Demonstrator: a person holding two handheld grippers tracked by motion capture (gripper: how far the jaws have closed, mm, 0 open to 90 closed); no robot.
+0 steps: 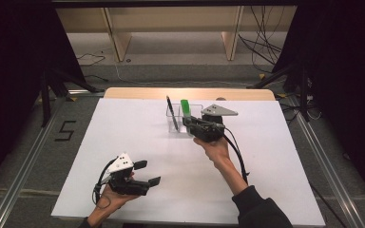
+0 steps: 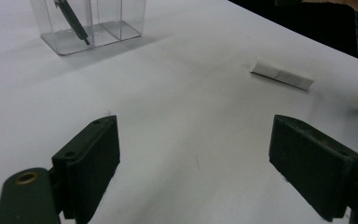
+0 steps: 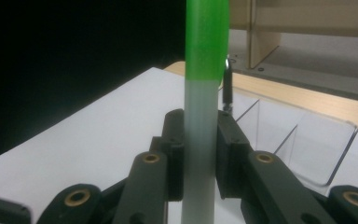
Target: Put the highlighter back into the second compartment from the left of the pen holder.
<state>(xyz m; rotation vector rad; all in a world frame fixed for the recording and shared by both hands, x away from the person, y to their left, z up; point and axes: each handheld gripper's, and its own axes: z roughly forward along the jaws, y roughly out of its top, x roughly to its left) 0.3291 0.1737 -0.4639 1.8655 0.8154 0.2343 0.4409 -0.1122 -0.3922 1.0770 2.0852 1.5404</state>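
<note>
My right gripper (image 1: 188,120) is shut on a green-capped highlighter (image 3: 201,116) with a pale barrel, holding it upright. In the high view its green cap (image 1: 185,107) stands over the clear plastic organiser (image 1: 179,124) at the table's far middle. A black pen (image 1: 172,113) leans in the organiser's left compartment; the left gripper view shows the pen (image 2: 72,21) in the organiser (image 2: 91,23) too. My left gripper (image 1: 147,173) rests near the front left of the table, jaws open and nothing between them (image 2: 193,163).
A white sheet (image 1: 138,142) covers the table. A small white tube-like item (image 2: 282,74) lies on it to the right of the organiser in the left gripper view. A wooden table edge (image 1: 138,92) and shelving stand behind.
</note>
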